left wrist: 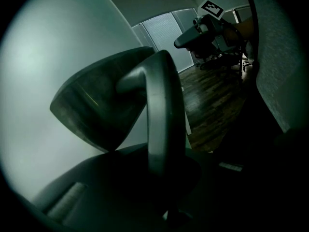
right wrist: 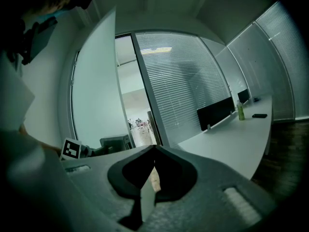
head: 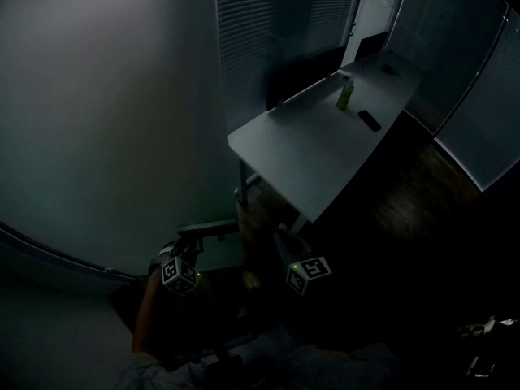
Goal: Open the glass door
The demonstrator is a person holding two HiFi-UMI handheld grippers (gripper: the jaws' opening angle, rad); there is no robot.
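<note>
Glass door [head: 97, 120]: a pale frosted panel that fills the left side of the head view. In the right gripper view it stands swung off its frame, with a bright gap showing a room beyond its edge.
Door handle [left wrist: 161, 110]: a curved metal lever on the door. It runs from its round base plate down into the left gripper.
Left gripper [head: 197, 238]: low in the head view, up against the door. Its jaws are clamped on the door handle.
Right gripper [right wrist: 153, 151]: just right of the left one and apart from the door. Its jaws are pressed together with nothing between them.
Person: a forearm shows behind the left gripper at the bottom of the head view.
Desk [head: 309, 153]: a long white top to the right of the door, running away toward the far wall.
Bottle [head: 345, 94]: green and upright, at the far part of the desk.
Small black object [head: 370, 120]: lies flat on the desk near the bottle. What it is cannot be made out.
Dark screen [head: 301, 80]: stands along the desk's far left edge.
Blinds [head: 268, 31]: closed slats behind the desk.
Floor [head: 406, 193]: dark wood boards.
Light: the room is dim.
</note>
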